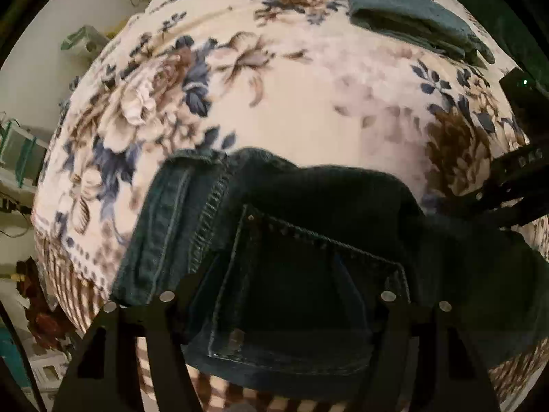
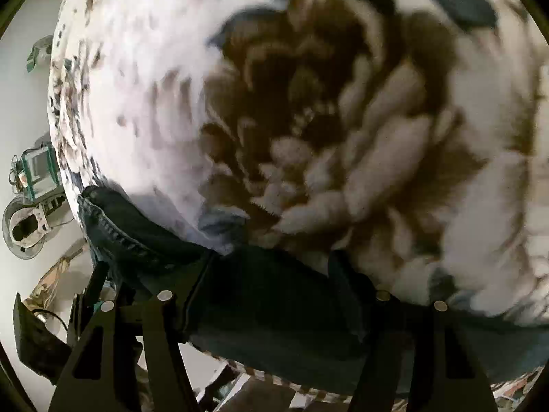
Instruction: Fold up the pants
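Observation:
Dark blue jeans (image 1: 295, 257) lie bunched at the near edge of a floral blanket (image 1: 302, 103), back pocket and side seam facing up. My left gripper (image 1: 278, 309) is right over the pocket, its fingers (image 1: 164, 312) wide apart with denim between them. In the right wrist view the jeans (image 2: 274, 302) run across the bottom, and my right gripper (image 2: 274, 312) straddles them with its fingers (image 2: 387, 312) wide apart. The right gripper's body shows in the left wrist view (image 1: 514, 178) at the right edge.
A folded dark green garment (image 1: 411, 17) lies at the blanket's far right. Beyond the bed's left edge, on the pale floor, stand boxes and clutter (image 1: 20, 154). A round device (image 2: 24, 226) and cables lie on the floor at the left of the right wrist view.

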The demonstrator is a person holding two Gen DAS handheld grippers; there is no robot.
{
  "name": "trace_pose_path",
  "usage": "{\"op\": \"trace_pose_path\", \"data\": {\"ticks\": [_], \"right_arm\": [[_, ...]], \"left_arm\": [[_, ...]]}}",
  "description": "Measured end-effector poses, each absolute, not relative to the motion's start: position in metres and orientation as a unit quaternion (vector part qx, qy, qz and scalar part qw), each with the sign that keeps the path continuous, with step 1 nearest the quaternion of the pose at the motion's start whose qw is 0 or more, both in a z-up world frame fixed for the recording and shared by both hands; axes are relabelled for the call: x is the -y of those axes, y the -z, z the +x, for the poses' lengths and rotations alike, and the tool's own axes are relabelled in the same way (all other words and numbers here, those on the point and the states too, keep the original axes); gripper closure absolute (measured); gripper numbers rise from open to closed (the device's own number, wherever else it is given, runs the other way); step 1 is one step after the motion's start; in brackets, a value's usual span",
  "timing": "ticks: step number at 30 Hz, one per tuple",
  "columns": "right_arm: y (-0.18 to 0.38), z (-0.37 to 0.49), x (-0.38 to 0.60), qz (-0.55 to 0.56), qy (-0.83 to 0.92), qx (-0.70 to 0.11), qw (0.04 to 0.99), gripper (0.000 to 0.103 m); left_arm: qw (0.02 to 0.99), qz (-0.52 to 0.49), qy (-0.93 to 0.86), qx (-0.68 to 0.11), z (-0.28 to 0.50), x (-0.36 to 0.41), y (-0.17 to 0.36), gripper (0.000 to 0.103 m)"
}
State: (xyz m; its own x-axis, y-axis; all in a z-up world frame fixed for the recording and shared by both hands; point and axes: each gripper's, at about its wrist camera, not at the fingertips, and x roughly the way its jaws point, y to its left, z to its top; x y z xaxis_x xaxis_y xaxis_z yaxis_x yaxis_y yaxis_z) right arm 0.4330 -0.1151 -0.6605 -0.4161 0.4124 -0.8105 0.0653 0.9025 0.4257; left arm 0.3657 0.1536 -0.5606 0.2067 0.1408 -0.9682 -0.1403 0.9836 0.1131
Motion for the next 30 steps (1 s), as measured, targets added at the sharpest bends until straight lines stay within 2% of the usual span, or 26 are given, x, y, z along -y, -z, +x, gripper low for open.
{"op": "trace_pose_path", "data": {"ticks": [2,6,8,12,18,30], "right_arm": [[0.663,0.43,0.115,0.134,-0.173,-0.827,0.518,0.035],[0.663,0.426,0.118,0.109,-0.183,-0.824,0.525,0.035],[0.662,0.428,0.115,0.097,-0.187,-0.82,0.532,0.037],[0.654,0.416,0.114,0.073,-0.2,-0.797,0.564,0.049],[0.637,0.392,0.125,0.042,-0.206,-0.753,0.624,0.06],[0.598,0.353,0.127,-0.046,-0.223,-0.667,0.709,0.077]], "left_arm": [[0.774,-0.004,-0.093,-0.626,0.366,-0.155,0.564,0.023],[0.767,-0.02,-0.097,-0.633,0.367,-0.163,0.569,0.013],[0.767,-0.022,-0.098,-0.634,0.368,-0.163,0.571,0.013],[0.765,-0.012,-0.11,-0.634,0.368,-0.158,0.573,0.013],[0.756,-0.017,-0.126,-0.642,0.367,-0.153,0.578,0.013],[0.742,0.0,-0.148,-0.653,0.369,-0.147,0.585,0.013]]}}
